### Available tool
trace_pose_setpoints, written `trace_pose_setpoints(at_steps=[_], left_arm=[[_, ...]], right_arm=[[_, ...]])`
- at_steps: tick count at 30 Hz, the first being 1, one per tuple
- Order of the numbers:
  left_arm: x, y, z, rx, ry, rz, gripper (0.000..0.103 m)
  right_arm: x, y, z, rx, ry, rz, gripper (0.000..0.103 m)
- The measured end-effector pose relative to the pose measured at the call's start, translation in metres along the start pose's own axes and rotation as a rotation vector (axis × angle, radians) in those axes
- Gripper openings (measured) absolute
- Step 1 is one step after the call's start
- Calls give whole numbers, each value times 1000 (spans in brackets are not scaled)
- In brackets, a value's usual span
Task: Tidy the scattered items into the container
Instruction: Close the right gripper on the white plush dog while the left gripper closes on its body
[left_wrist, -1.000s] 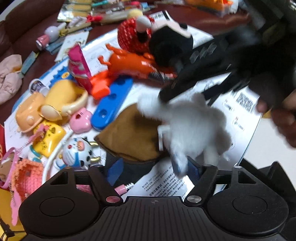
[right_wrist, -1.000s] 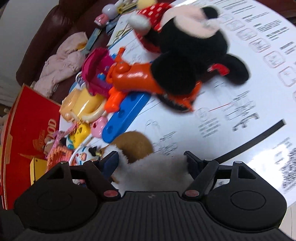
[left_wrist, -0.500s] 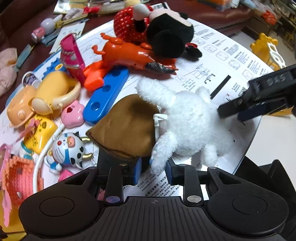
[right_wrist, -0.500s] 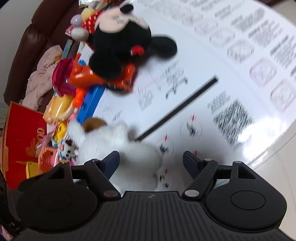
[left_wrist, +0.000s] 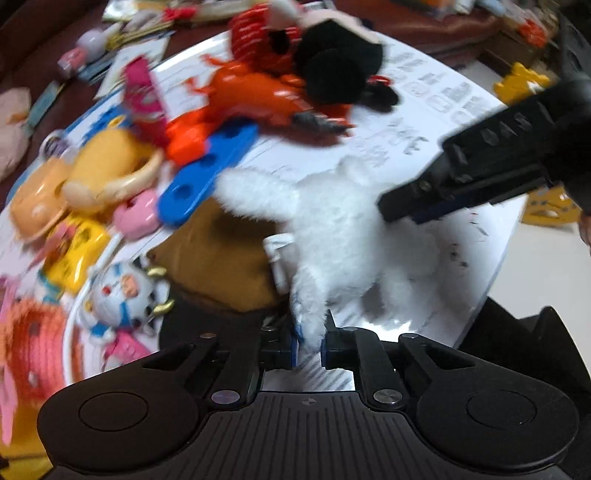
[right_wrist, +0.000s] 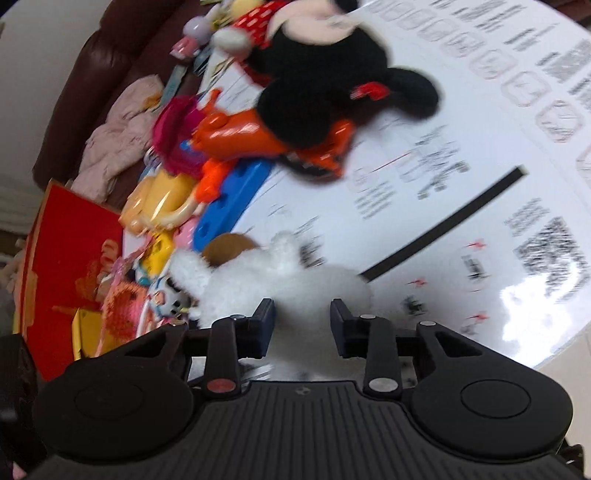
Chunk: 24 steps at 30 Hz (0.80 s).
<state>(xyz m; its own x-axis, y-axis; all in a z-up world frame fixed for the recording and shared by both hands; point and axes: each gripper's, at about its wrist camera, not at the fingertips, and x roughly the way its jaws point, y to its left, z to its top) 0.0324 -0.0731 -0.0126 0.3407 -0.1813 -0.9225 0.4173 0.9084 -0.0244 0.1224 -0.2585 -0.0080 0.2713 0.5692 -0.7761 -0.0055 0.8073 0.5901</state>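
A white fluffy plush toy (left_wrist: 343, 229) with a brown head (left_wrist: 218, 258) lies on the round white table (left_wrist: 436, 110). My left gripper (left_wrist: 309, 341) is shut on one of its white legs. My right gripper (right_wrist: 302, 325) is partly closed around the plush's white body (right_wrist: 280, 280), jaws still apart; it also shows in the left wrist view (left_wrist: 443, 192) pressing on the plush from the right. A red box (right_wrist: 70, 266) stands at the table's left edge.
Beyond the plush lie a Minnie Mouse doll (right_wrist: 314, 88), an orange toy (left_wrist: 258, 96), a blue plastic bar (left_wrist: 207, 181), yellow and pink toys (left_wrist: 96, 173) and a Doraemon figure (left_wrist: 122, 295). A brown sofa (right_wrist: 110, 55) with pink cloth sits behind.
My left gripper has closed tighter on the plush's leg. My right gripper has come back over the plush's body and its jaws have narrowed.
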Motion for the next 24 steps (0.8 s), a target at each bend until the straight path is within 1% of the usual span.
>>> trace_pose_setpoints(at_steps=[3, 6, 10, 13, 14, 15, 17, 20, 24], left_arm=[[-3, 22, -1, -69, 2, 26, 8], [-5, 32, 1, -99, -7, 38, 8], [-7, 30, 3, -99, -19, 36, 12], [-4, 30, 2, -114, -14, 33, 27], [-4, 29, 2, -119, -12, 29, 32], [-5, 28, 1, -124, -13, 17, 33], [-7, 25, 0, -121, -26, 8, 33], [-9, 24, 4, -121, -50, 39, 33], [-3, 34, 13, -165, -44, 68, 33]], right_arm=[[5, 14, -4, -72, 17, -7, 42], [6, 19, -4, -89, 33, 1, 42], [-5, 17, 6, -78, -13, -2, 42], [-4, 15, 16, -88, -48, -38, 42], [-2, 13, 19, -90, -58, -67, 42], [1, 11, 20, -86, -57, -88, 42], [9, 9, 18, -83, -27, -91, 42], [13, 15, 8, -121, 1, -80, 42], [14, 19, -2, -121, 33, -64, 42]])
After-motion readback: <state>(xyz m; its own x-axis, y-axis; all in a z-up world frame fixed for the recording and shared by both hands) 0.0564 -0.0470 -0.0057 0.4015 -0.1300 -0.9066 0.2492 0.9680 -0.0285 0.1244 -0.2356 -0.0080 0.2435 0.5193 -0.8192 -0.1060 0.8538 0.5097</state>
